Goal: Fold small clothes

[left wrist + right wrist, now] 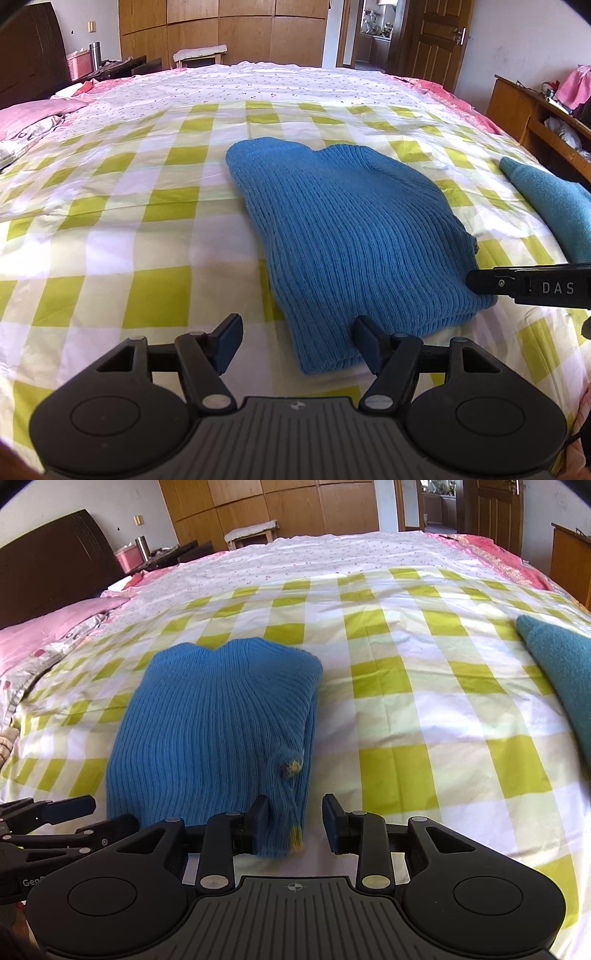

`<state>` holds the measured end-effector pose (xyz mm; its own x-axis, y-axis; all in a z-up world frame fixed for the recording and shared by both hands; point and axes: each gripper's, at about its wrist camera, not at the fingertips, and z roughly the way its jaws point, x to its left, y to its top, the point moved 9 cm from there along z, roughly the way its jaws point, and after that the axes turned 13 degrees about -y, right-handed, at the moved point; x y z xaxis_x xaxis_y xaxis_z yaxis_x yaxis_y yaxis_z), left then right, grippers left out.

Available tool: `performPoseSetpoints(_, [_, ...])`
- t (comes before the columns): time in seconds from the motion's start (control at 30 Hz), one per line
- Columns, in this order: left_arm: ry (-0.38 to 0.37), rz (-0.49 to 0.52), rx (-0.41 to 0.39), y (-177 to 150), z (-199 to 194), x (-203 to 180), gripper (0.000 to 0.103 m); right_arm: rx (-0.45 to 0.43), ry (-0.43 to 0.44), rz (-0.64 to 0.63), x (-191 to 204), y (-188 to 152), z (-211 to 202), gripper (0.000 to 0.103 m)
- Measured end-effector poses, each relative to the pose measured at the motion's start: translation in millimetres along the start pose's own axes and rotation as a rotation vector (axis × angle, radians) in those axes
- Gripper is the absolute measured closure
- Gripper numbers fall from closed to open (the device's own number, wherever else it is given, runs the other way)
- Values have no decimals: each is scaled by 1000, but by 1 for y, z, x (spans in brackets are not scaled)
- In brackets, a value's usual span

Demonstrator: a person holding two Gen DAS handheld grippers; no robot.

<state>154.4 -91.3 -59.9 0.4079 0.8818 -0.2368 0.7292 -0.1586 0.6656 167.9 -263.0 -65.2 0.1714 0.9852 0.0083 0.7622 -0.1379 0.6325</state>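
Blue knit sweater [218, 723] on the bed [424, 709]: soft, light, floppy, stretchy; pinch both layers at the near hem corners. Left tongs [295, 345] and right tongs [295, 825] both spread wide, gripping nothing.

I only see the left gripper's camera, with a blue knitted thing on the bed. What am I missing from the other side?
Observer: The blue sweater has a small yellowish patch on a folded part near its right edge.
Operator: Where is the other gripper?
Observer: The right gripper is open, its fingers straddling the sweater's near right corner.
Operator: Anything behind the bed on the left?
Observer: A dark headboard is there, fuller in the right view, with a pink pillow below it.
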Motion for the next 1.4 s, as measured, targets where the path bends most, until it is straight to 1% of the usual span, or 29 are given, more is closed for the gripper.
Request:
performPoseSetpoints(0.17, [18,9,5,-4,-3,-3,30,-3,6,12,1,-6,-9,72])
performPoseSetpoints(0.27, [24,11,10,-8,-5,-5,29,-17,1,-4,4,-9,-15,71])
performPoseSetpoints(0.4, [33,19,16,-14,-5,-6,29,-22,4,-10,9,-16,-19,68])
performPoseSetpoints(0.63, [60,36,19,-24,-8,-8,28,-31,10,-18,18,-26,-27,67])
performPoseSetpoints(0.8, [78,42,12,-27,-11,-9,23,-46,4,-23,21,-32,-34,66])
performPoseSetpoints(0.93, [89,46,11,-30,-14,-11,20,-61,0,-32,25,-36,-39,63])
performPoseSetpoints(1.1, [120,56,5,-31,-20,-11,10,-81,-9,-29,26,-39,-47,63])
performPoseSetpoints(1.2, [116,38,-9,-33,-26,-10,6,-88,-7,-17,27,-44,-53,62])
performPoseSetpoints(1.3, [112,19,-20,-37,-30,-9,4,-97,-16,-29,30,-51,-57,58])
performPoseSetpoints(1.4, [118,24,-17,-43,-32,-10,3,-98,-30,-44,34,-59,-57,57])
